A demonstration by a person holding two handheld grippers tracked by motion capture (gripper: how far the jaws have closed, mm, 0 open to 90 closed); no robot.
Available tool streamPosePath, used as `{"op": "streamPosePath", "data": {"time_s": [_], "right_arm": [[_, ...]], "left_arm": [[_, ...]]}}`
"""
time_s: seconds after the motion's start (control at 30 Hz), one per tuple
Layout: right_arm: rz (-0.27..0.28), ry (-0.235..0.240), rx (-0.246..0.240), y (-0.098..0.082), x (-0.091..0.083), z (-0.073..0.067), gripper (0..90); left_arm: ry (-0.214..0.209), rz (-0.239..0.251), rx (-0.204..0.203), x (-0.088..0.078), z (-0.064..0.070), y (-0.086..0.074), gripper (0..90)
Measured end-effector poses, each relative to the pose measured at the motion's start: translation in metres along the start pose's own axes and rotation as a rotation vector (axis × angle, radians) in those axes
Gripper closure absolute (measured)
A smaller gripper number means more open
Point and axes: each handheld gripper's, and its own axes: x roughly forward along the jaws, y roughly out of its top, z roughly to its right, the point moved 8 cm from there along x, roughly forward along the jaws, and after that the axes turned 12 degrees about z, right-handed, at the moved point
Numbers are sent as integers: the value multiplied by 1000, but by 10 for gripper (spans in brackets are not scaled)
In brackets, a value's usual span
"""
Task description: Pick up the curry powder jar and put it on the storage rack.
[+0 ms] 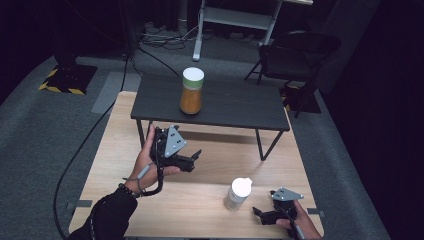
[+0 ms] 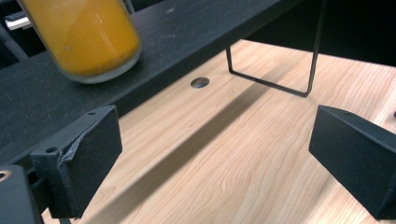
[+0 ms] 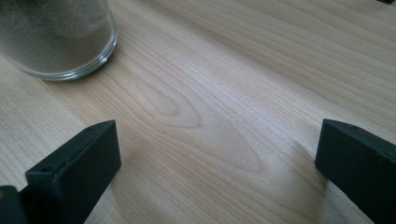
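A light wooden counter (image 1: 125, 150) carries a low dark shelf (image 1: 235, 107) on thin metal legs. Beyond it, on grey carpet, a black folding chair (image 1: 295, 55) stands at the right. A white metal frame (image 1: 235, 20) stands behind. A yellow-and-black striped base (image 1: 67, 80) sits at the left.

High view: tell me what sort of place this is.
Probably a lab or studio set up for recording: dark curtained walls, grey carpet, hazard-striped stand base, loose cables and a folding chair behind the wooden table.

Dark studio (floor cables (image 1: 165, 37), hazard tape (image 1: 60, 89)).
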Motion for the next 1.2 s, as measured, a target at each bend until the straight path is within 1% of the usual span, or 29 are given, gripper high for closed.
{"op": "streamPosePath", "data": {"time_s": [0.13, 0.2, 0.27, 0.43, 0.6, 0.63, 0.7, 0.8, 0.83, 0.93, 1.0, 1.07, 1.13, 1.2], "right_arm": [[0, 0, 0, 0, 0, 0, 0], [0, 0, 0, 0, 0, 0, 0], [0, 0, 0, 0, 0, 0, 0], [0, 0, 0, 0, 0, 0, 0], [0, -1, 0, 0, 0, 0, 0], [0, 0, 0, 0, 0, 0, 0], [0, 0, 0, 0, 0, 0, 0], [0, 0, 0, 0, 0, 0, 0], [0, 0, 0, 0, 0, 0, 0], [0, 0, 0, 0, 0, 0, 0], [0, 0, 0, 0, 0, 0, 0], [0, 0, 0, 0, 0, 0, 0], [0, -1, 0, 0, 0, 0, 0], [0, -1, 1, 0, 0, 0, 0]], "left_arm": [[-12, -14, -1, -1, 4, -9, 26], [-9, -27, 6, -2, 6, -14, 26], [-16, -43, 7, -2, 7, -21, 26], [-18, -78, 14, -3, 11, -33, 26], [-27, -100, 12, -4, 14, -44, 26], [-31, -103, 5, -4, 14, -46, 26], [-36, -120, 14, -3, 15, -51, 27], [-45, -141, 5, -4, 16, -59, 29], [-45, -141, 5, -4, 16, -59, 31], [-48, -162, 1, -5, 18, -67, 32], [-50, -170, -8, -6, 18, -70, 32], [-47, -181, -8, -8, 20, -74, 33], [-49, -188, -19, -10, 21, -78, 33], [-47, -203, -18, -11, 22, -83, 33]]}}
